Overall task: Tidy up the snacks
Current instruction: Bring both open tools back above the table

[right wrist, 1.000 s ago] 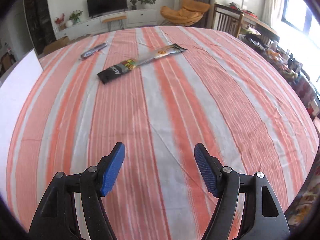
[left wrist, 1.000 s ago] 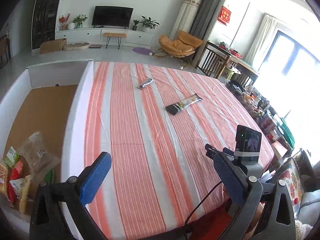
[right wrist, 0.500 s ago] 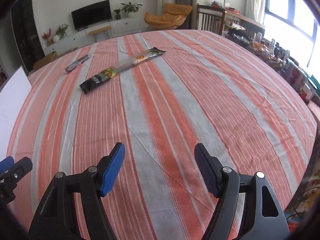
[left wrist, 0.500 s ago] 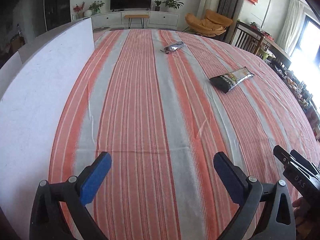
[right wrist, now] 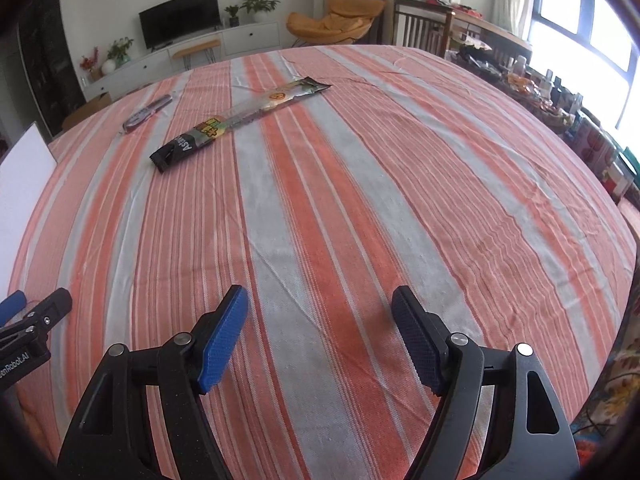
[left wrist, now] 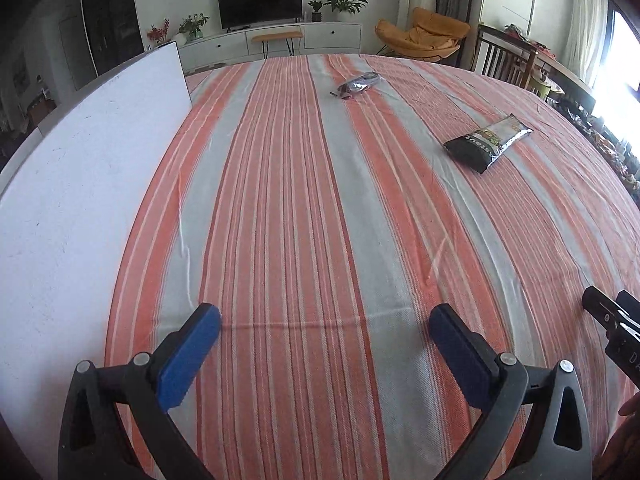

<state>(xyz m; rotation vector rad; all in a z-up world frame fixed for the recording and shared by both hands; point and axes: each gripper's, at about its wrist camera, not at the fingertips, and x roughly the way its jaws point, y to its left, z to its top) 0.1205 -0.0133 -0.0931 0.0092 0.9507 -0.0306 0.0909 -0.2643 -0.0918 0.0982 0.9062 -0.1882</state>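
A long black snack packet point(left wrist: 486, 143) lies on the striped tablecloth, far right in the left wrist view; it also shows in the right wrist view point(right wrist: 236, 120), far left of centre. A small dark wrapped snack point(left wrist: 358, 86) lies farther back, also seen in the right wrist view point(right wrist: 147, 113). My left gripper point(left wrist: 324, 350) is open and empty, low over the near cloth. My right gripper point(right wrist: 320, 340) is open and empty, low over the near cloth, well short of both snacks.
The white wall of a box point(left wrist: 80, 184) stands along the table's left side, its inside hidden; its corner shows in the right wrist view point(right wrist: 22, 176). The table's right edge point(right wrist: 624, 248) drops off toward a cluttered side table and chairs.
My left gripper has swung from over the box of snacks down to the table, now facing along the cloth. My right gripper has drawn back and turned slightly right. Both stayed open.
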